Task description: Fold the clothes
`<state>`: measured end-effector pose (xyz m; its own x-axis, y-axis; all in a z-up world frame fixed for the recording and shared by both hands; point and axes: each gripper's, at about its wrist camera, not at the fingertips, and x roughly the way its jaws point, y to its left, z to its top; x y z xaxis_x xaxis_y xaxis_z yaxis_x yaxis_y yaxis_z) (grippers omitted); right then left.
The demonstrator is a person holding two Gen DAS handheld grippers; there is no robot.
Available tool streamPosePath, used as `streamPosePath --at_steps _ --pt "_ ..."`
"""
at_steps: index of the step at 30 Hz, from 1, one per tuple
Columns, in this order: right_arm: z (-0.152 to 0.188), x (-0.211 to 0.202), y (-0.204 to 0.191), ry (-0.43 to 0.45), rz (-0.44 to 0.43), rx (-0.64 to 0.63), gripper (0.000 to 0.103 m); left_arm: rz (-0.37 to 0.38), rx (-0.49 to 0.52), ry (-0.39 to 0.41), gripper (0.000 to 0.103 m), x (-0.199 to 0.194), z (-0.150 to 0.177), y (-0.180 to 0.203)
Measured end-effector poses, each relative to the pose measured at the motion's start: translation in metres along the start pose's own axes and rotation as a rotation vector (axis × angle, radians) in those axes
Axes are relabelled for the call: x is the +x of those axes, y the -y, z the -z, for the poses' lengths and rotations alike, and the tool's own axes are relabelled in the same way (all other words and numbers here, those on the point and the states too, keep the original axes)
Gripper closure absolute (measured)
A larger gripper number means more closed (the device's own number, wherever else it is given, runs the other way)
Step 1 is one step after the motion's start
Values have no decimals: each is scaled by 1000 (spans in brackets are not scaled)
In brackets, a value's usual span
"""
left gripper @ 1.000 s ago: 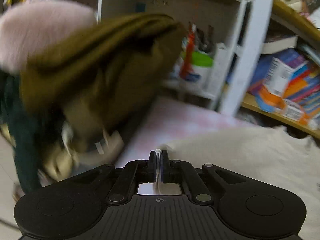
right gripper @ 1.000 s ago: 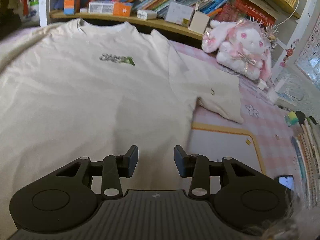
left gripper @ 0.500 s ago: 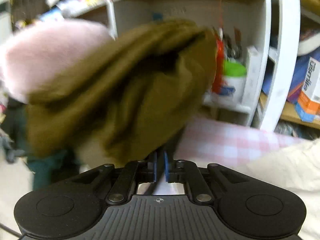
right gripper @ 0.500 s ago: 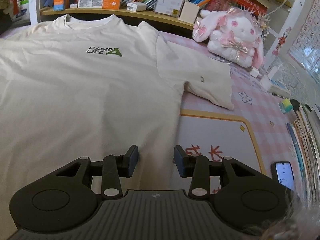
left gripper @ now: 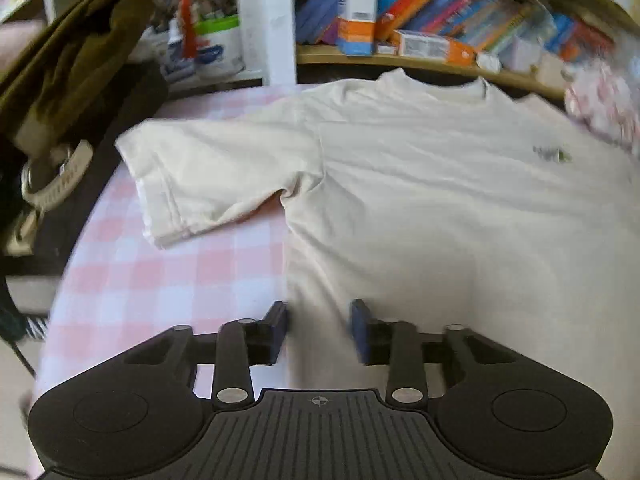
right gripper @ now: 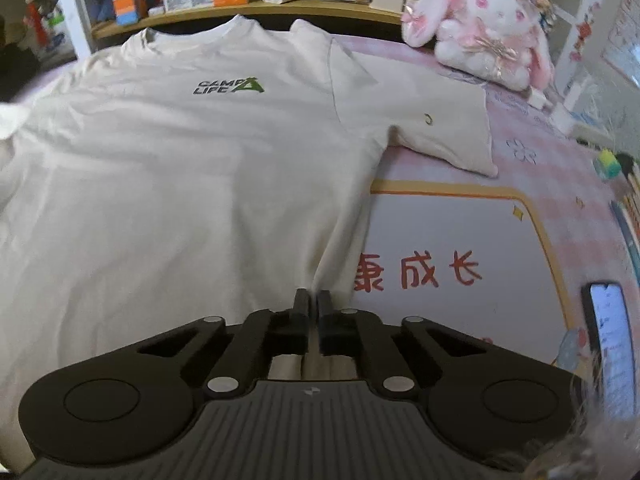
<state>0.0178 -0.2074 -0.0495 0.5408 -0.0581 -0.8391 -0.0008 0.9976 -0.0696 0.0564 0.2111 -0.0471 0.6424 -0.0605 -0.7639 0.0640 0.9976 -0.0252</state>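
A cream T-shirt (left gripper: 420, 184) with a small green chest logo (right gripper: 228, 86) lies flat, front up, on a pink checked tablecloth (left gripper: 168, 280), collar toward the bookshelf. My left gripper (left gripper: 318, 326) is open, its fingers straddling the shirt's left side edge near the hem. My right gripper (right gripper: 313, 312) is shut on the T-shirt's (right gripper: 180, 184) right side edge near the hem, cloth pinched between the pads. Both sleeves (left gripper: 208, 176) (right gripper: 436, 120) spread out flat.
A pile of olive and dark clothes (left gripper: 68, 64) with a belt hangs at the left. Bookshelves (left gripper: 420, 20) run along the back. A pink plush rabbit (right gripper: 480, 36) sits at the back right. A white printed mat (right gripper: 460, 248) and a phone (right gripper: 610, 344) lie right of the shirt.
My left gripper swung from the clothes pile to the shirt's left edge and opened. My right gripper closed on the shirt's right edge.
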Motion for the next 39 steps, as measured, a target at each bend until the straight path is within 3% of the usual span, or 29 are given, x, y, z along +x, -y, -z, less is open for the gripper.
streamPosePath --at_steps 1,6,9,11,14,16,18,19,20,26,37,39 --pt "-2 1 2 1 12 -9 100 16 -14 -7 101 -2 0 2" --pt "-12 15 11 33 134 -78 100 96 -83 -44 100 -10 3 10" --pt "-18 20 13 40 128 -110 100 71 -114 -43 86 -1 -11 -3" --pt "-19 19 15 34 104 -113 100 90 -189 -40 62 11 -24 -18" --pt "-17 16 18 30 88 -92 99 183 -425 -31 42 29 -38 -43" --pt "-15 14 18 31 88 -81 98 265 -610 -29 40 42 -43 -59" --pt "-14 12 18 31 87 -72 97 320 -754 -15 48 53 -44 -69" --pt "-14 13 18 32 85 -70 97 297 -778 4 89 56 -45 -70" --pt "-14 13 18 33 83 -69 97 256 -779 -2 103 59 -47 -70" --pt "-17 15 18 39 68 -62 99 117 -660 22 102 66 -57 -80" --pt "-29 24 18 51 51 -74 100 54 -517 8 101 74 -76 -78" --pt "-33 27 18 52 53 -87 100 44 -502 0 95 73 -77 -77"
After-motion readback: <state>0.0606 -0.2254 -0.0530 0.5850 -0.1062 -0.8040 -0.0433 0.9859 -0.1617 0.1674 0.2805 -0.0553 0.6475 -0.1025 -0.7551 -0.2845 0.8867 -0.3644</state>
